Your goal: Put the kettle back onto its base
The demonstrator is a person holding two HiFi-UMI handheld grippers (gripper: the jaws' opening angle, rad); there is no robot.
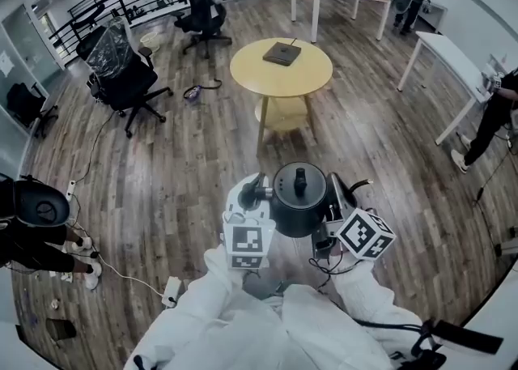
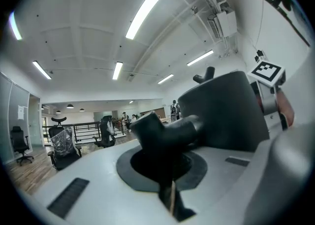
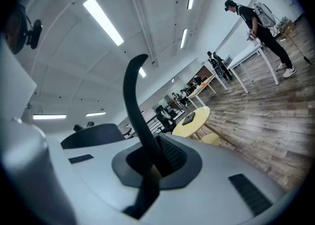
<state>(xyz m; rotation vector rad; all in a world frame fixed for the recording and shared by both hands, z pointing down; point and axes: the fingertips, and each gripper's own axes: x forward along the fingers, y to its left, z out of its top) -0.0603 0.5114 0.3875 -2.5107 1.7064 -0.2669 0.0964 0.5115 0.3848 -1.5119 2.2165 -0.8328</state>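
Looking down, the black kettle [image 1: 298, 198] hangs between the left hand-held gripper [image 1: 256, 193] and the right hand-held gripper [image 1: 337, 193], well short of the round yellow surface [image 1: 312, 77] that carries its flat dark base [image 1: 282, 53]. In the left gripper view, the jaws are pressed together on the kettle's spout [image 2: 165, 129]. In the right gripper view, the jaws pinch its thin curved handle [image 3: 135, 101].

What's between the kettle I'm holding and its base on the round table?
Between the kettle and the base there is only wood floor and the near rim of the yellow table, seen in the head view.
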